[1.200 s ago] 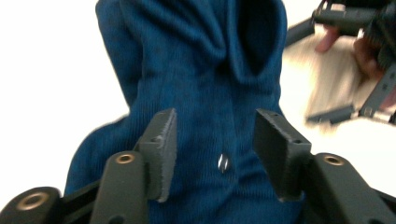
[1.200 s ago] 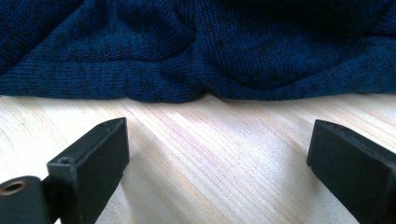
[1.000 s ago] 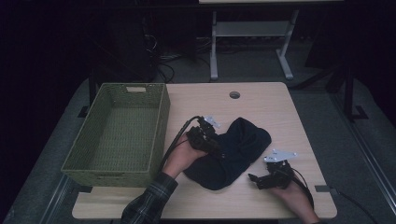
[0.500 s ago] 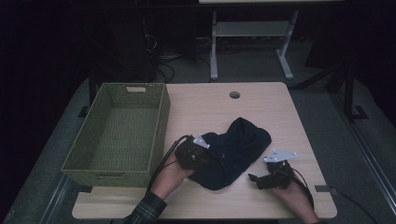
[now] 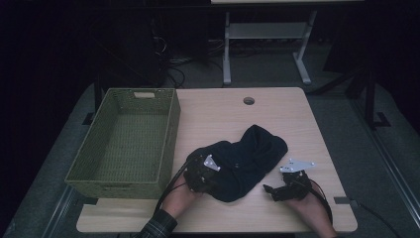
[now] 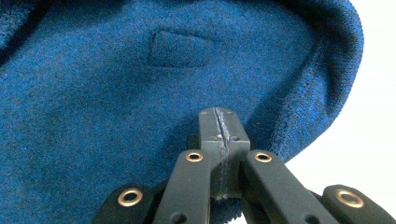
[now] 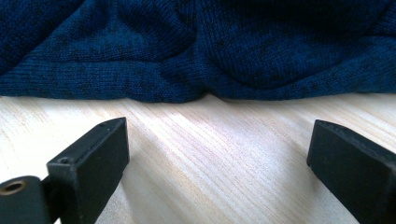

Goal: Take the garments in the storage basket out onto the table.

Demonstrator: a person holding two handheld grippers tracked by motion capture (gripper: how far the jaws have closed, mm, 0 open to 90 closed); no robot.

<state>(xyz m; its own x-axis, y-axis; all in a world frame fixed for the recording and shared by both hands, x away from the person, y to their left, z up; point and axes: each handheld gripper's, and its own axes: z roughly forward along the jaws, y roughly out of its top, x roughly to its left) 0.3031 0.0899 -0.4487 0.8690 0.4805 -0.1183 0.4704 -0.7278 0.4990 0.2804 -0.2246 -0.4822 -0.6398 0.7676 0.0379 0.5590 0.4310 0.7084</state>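
The green woven basket [image 5: 126,144] is sitting empty at the far left of the desk [image 5: 218,111], its long side running near to far. Just right of it, the left gripper [image 5: 207,174] is resting at the near-left edge of the dark blue knit garment [image 5: 245,158], which is lying crumpled at the middle of the desk, nearer the near edge, well clear of the basket. Compared with a second ago, the left hand [image 5: 181,198] is sitting nearer and lower, and its fingers have just been closing: in the left gripper view the two black fingers [image 6: 219,140] are meeting flush along a thin seam, with the blue knit [image 6: 116,102] lying directly beneath and around them. Whether a fold of cloth is pinched between the pads cannot be told from here; the tips are pressing into or against the fabric edge. Judgement: this is looking like the grasp step on the garment's left edge, ahead of a lift or a fold. Further right, the right gripper [image 5: 277,191] is staying where it was at the near-right, just short of the garment; in the right gripper view its fingers [image 7: 88,158] are standing wide apart over bare wood with the knit hem [image 7: 187,88] lying beyond them, untouched. Judgement: the right side is not yet gripped, so a two-handed lift is not ready.
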